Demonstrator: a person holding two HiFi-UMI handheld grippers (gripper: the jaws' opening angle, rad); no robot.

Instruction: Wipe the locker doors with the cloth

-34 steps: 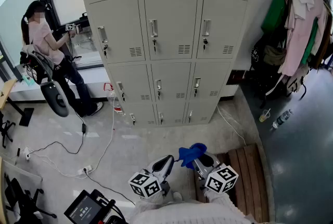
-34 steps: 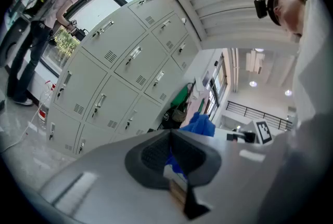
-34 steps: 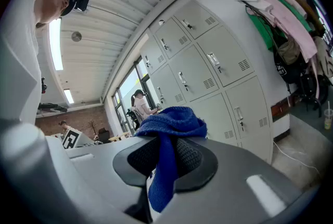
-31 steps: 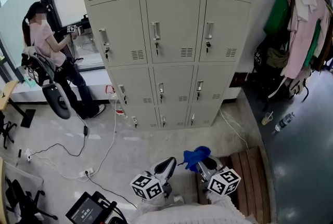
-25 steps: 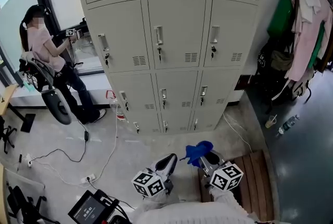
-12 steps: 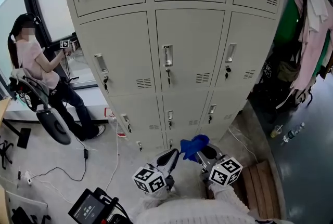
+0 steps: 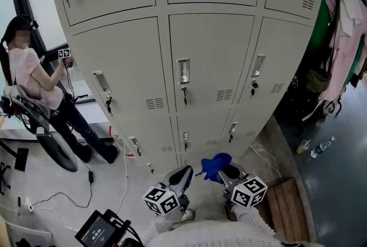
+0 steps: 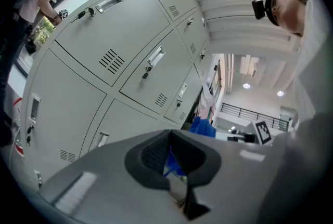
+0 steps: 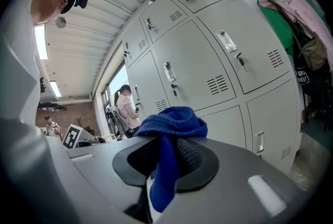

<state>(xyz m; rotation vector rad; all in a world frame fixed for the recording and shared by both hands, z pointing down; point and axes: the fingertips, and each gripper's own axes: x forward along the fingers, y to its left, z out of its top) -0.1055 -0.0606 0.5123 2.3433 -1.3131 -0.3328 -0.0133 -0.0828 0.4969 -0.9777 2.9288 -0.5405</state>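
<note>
The right tool (image 9: 165,161) is clamped on a bunched blue knitted cloth (image 9: 171,123). It holds the cloth low, near the tall pale grey metal locker doors (image 7: 212,57) but clear of them. Just beside it, the left tool (image 8: 174,161) has its jaws drawn together on nothing.

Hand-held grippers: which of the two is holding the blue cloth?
The right hand-held gripper: its jaws clamp the blue cloth, while the left hand-held gripper grips nothing.
</note>
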